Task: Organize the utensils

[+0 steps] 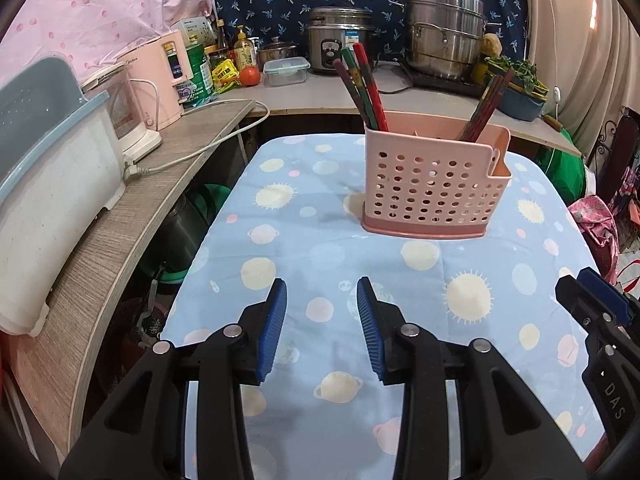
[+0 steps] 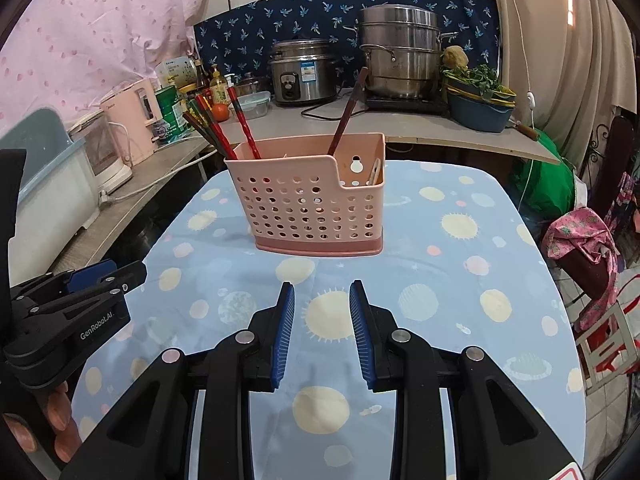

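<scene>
Your table (image 1: 360, 264), the biggest thing in front of you, is draped in a pale blue cloth printed with cream suns and planets and fills the middle of both wrist views. Behind it, around twelve o'clock, a grey counter (image 1: 320, 98) carries a tall stainless steel stacked steamer pot (image 1: 444, 32) toward one o'clock and a stainless rice cooker (image 1: 338, 38) just left of it. On the wooden shelf at nine to ten o'clock of the left wrist view you have a white plastic tub with a grey-blue rim (image 1: 52, 184). The task's thing, a pink perforated plastic utensil caddy (image 1: 432, 184), stands upright on the cloth at twelve to one o'clock from your left gripper and at about twelve o'clock from your right one, well apart from both. Red and green lacquered chopsticks (image 1: 362, 88) lean out of its left end, and a second dark red bundle (image 1: 486, 104) leans out of its right end. Your left gripper (image 1: 322, 320) hangs over the cloth with its blue ribbed pads (image 1: 274, 328) parted and nothing between them. Your right gripper (image 2: 322, 328) does the same, its blue pads a little closer together, released and gripping nothing, only bare cloth showing in the gap.
</scene>
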Available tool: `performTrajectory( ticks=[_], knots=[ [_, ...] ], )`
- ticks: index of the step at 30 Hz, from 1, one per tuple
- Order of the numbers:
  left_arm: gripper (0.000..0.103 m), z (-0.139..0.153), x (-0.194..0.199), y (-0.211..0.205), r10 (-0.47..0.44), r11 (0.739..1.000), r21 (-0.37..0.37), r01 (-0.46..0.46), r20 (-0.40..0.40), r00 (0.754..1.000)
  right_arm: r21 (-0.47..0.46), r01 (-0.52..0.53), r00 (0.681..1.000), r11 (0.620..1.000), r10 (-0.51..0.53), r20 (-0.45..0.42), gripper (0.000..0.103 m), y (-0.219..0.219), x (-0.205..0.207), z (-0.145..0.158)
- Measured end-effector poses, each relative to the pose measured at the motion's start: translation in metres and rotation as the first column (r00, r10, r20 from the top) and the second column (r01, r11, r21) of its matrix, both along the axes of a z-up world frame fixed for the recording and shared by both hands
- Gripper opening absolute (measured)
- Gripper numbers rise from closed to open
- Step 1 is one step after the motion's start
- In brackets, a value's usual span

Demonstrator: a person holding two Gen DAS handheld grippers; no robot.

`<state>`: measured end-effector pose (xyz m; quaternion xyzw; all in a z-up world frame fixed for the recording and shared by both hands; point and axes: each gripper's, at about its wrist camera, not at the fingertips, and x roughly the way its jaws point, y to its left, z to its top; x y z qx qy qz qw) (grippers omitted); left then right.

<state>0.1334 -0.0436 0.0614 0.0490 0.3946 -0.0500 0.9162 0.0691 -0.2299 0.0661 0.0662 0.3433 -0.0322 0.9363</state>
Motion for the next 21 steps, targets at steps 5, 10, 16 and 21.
performTrajectory(
  ticks=[5, 10, 16, 21],
  knots=[
    [0.041, -0.004, -0.003, 0.0, 0.004, 1.0, 0.015, -0.004, -0.004, 1.0, 0.001, -0.001, 1.0, 1.0, 0.001, -0.012, 0.028, 0.002, -0.002, -0.005],
    [0.048, -0.008, -0.005, 0.0, 0.008, 1.0, 0.026, -0.008, -0.003, 1.0, -0.004, 0.002, 1.0, 1.0, -0.003, -0.014, 0.041, 0.003, -0.004, -0.007],
    [0.063, -0.011, -0.006, 0.001, 0.02, 0.999, 0.043, -0.02, 0.003, 1.0, -0.008, 0.005, 1.0, 1.0, -0.005, -0.019, 0.052, 0.005, -0.004, -0.009],
    [0.075, -0.012, -0.007, 0.001, 0.025, 0.998, 0.055, -0.025, 0.008, 1.0, -0.011, 0.006, 1.0, 1.0, -0.007, -0.02, 0.06, 0.006, -0.004, -0.011]
  ],
)
